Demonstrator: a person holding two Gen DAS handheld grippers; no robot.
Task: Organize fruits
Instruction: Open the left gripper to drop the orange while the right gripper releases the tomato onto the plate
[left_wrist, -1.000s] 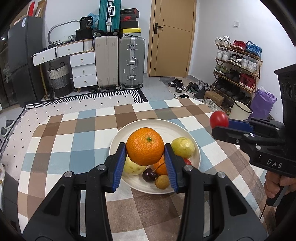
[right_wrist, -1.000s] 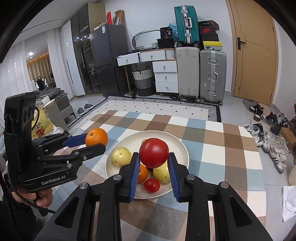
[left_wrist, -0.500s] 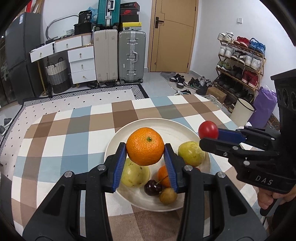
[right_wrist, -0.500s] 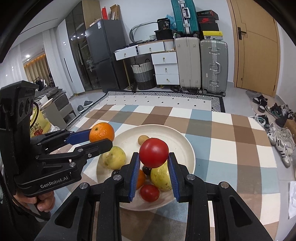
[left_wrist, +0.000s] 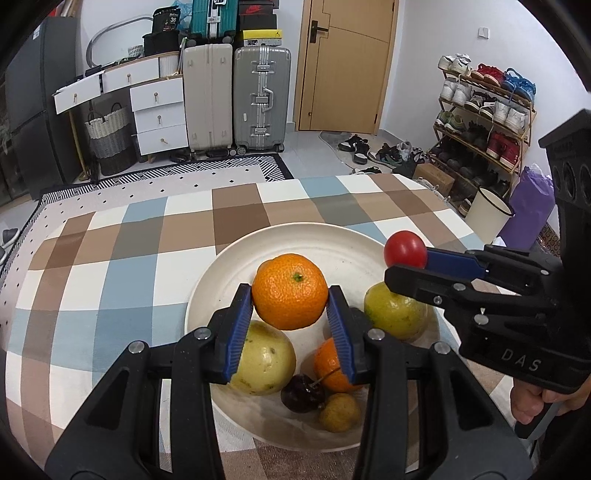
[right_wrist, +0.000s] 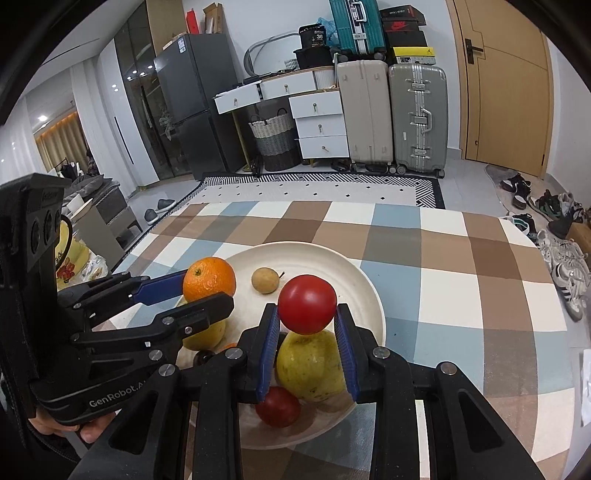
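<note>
- The left gripper (left_wrist: 290, 325) angles downward over the near part of the round cream plate (left_wrist: 343, 254), its blue-padded fingers (left_wrist: 238, 334) clamped on a round dimpled orange (left_wrist: 290, 290) held above the fruit in the plate.
- The right gripper (right_wrist: 306, 334) tilts down likewise, pads pressed on a smooth red tomato (right_wrist: 307, 303) – directly above a yellow-green pear-like fruit (right_wrist: 310, 365).
- Below lie a dark cherry (left_wrist: 301, 393), a second small orange (left_wrist: 327, 365) and a small brown fruit (right_wrist: 264, 280).
- The plate rests on a brown, blue and white checked tablecloth (left_wrist: 147, 236).
</note>
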